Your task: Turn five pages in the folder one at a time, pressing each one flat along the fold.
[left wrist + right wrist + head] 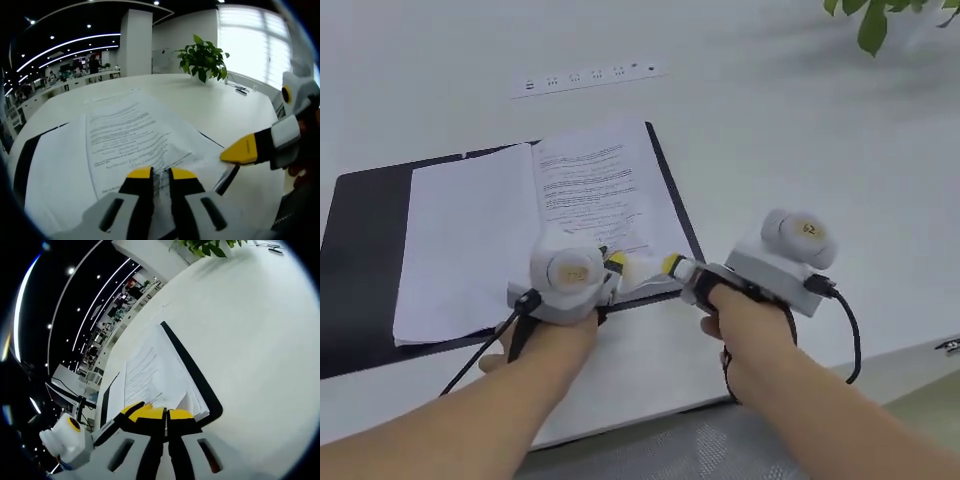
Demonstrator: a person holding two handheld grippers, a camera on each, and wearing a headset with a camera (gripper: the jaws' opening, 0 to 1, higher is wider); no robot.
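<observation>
A black folder (360,230) lies open on the white table. Its left side shows a blank white sheet (470,240) and its right side a printed page (595,185). My left gripper (616,262) is at that page's lower right corner, where the paper curls up. In the left gripper view its jaws (161,173) stand nearly together with the page (130,135) pinched between them. My right gripper (673,265) is shut just right of that corner, tip pointing at it. It also appears in the left gripper view (240,151). In the right gripper view the yellow tips (165,414) touch at the page stack's edge.
A white power strip (588,76) lies on the table beyond the folder. A green plant (880,20) stands at the far right. The table's front edge (880,365) runs just behind my hands. Bare table (800,140) stretches right of the folder.
</observation>
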